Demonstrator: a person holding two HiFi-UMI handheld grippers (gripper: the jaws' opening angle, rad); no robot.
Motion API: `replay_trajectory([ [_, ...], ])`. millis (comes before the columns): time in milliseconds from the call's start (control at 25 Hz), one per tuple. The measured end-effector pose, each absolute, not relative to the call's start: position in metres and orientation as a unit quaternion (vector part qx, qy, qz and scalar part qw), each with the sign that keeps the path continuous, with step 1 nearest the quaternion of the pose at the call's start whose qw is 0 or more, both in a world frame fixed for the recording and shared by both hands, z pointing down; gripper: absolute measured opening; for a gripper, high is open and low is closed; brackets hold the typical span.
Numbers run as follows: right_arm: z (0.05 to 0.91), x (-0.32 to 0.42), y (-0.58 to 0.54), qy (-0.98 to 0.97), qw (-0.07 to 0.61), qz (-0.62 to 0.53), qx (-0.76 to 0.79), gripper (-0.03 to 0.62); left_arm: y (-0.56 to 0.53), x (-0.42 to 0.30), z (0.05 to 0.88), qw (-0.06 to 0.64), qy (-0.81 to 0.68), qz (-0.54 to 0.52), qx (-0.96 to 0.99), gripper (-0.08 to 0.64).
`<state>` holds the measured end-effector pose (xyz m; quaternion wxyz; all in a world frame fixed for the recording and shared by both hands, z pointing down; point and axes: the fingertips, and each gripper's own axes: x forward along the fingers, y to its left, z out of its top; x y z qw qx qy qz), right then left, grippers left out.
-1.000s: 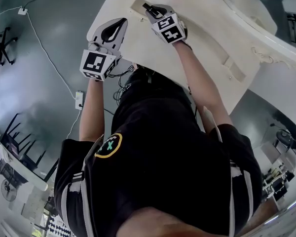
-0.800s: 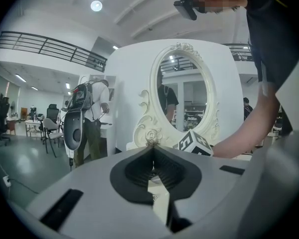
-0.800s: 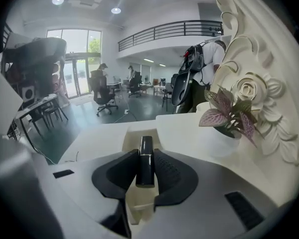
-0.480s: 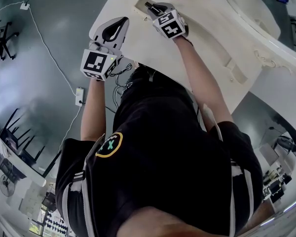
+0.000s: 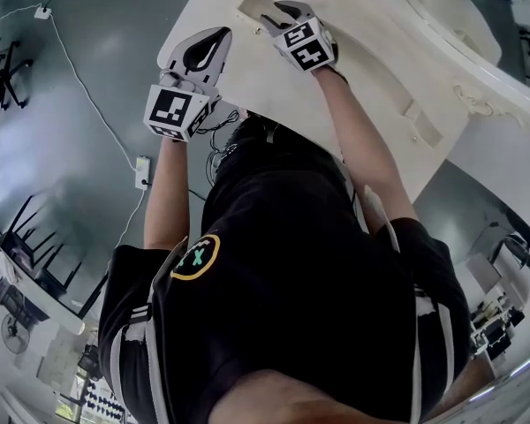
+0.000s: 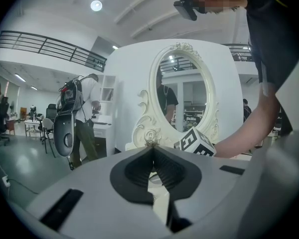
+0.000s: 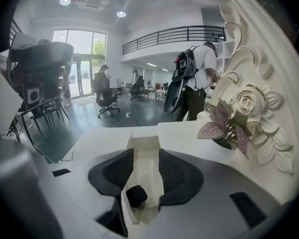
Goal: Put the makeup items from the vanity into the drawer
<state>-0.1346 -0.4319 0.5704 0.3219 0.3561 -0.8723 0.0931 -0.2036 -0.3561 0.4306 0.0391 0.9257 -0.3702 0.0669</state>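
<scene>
Over the open drawer [image 7: 143, 142] in the vanity tabletop [image 5: 274, 87], the right gripper [image 7: 145, 156] has its jaws just spreading, a small black makeup item [image 7: 136, 195] lying loose in the drawer between them, while the left gripper [image 6: 152, 151] keeps its jaws pressed together.

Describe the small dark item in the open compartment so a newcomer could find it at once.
On the white vanity, find the open compartment left of the potted plant. The item lies on its floor, between the right gripper's jaws, which have just been opening. It is small, rounded and black, the only dark thing in that white recess.
</scene>
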Motion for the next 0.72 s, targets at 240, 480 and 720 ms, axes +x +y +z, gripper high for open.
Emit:
replay_trajectory([
  [240,0.525,-0.131,-0.421,-0.883,0.285,0.065,0.366,0.184,-0.359,-0.196,0.425,0.032,-0.361,0.066,0.93,0.021],
  [480,0.454,-0.119,-0.397,-0.897,0.225,0.026,0.378,0.183,-0.362,-0.181,0.415,0.022,-0.344,0.062,0.936,0.021],
  [720,0.391,-0.097,-0.369,-0.904,0.154,-0.011,0.398,0.145,-0.359,-0.165,0.401,0.017,-0.322,0.055,0.945,0.021],
])
